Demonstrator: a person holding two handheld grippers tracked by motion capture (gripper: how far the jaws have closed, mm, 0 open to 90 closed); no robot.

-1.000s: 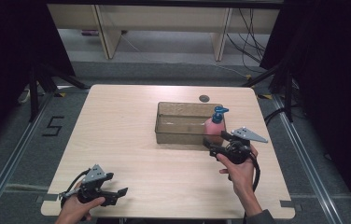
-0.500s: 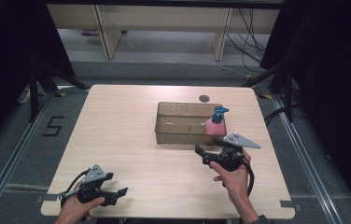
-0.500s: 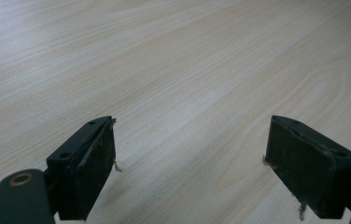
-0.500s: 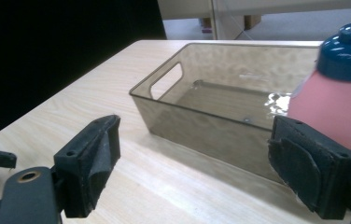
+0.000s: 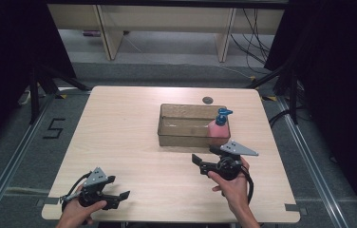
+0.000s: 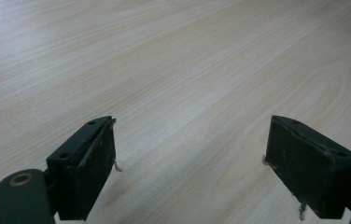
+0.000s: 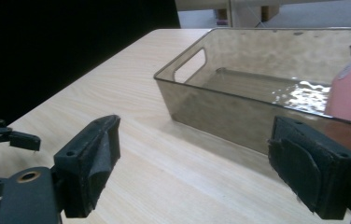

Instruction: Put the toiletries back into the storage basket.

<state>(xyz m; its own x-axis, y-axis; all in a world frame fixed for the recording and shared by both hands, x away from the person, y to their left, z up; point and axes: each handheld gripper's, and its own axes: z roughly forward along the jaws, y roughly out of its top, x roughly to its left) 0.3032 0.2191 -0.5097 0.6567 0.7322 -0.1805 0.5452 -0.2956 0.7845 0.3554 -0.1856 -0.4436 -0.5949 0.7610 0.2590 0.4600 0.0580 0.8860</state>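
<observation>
Bottle sits upright in the tray's right end, toward the table's right edge: pink body, blue pump top. Placing looks done; what's left is prob. just pulling clear. R gripper released, jaws wide, near the tray's front wall. L gripper also open, empty, at front-left corner.

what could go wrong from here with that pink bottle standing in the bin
The pink bottle stands upright at the right end of the clear bin, close to its wall. The right gripper, jaws open, sits just in front of that end, so a careless swing might bump the bin and tip the tall bottle. The bin's clear, glossy walls may also hide its rim, making a jaw catch on it.
</observation>
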